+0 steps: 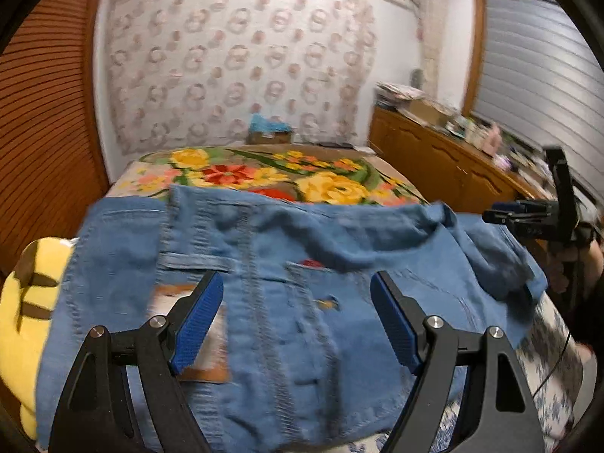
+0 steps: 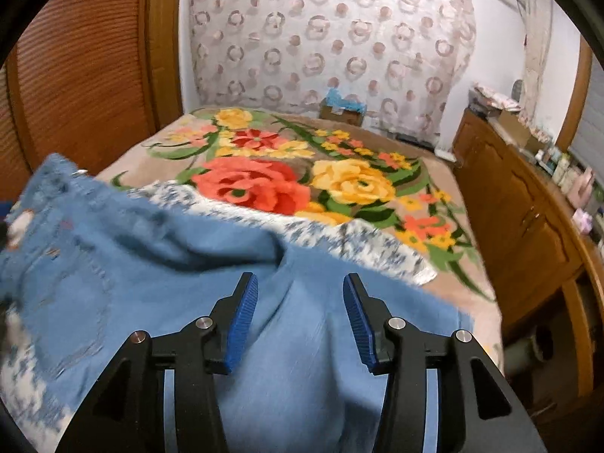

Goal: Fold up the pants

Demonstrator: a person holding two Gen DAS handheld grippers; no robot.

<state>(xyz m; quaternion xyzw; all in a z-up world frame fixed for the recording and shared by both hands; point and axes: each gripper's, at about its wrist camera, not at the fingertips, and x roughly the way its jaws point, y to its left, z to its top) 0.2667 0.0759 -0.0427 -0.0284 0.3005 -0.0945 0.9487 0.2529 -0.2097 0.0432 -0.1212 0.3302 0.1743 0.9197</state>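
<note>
left gripper (image 1: 296, 317) spread over jeans (image 1: 287, 287) | right gripper (image 2: 301, 321) spread

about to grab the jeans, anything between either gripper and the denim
Nothing visible does. The left gripper is open directly over the blue denim pants, near the waistband patch. The right gripper is open over plain denim too.

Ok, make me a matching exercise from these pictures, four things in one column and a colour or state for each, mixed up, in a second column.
Things:
1. pants
2. blanket
3. left tongs
4. cushion

Colour or state:
A. yellow with brown marks
B. open, holding nothing
C. blue denim, spread out and creased
D. floral, red and yellow roses

Pairs: 1-C, 2-D, 3-B, 4-A
</note>
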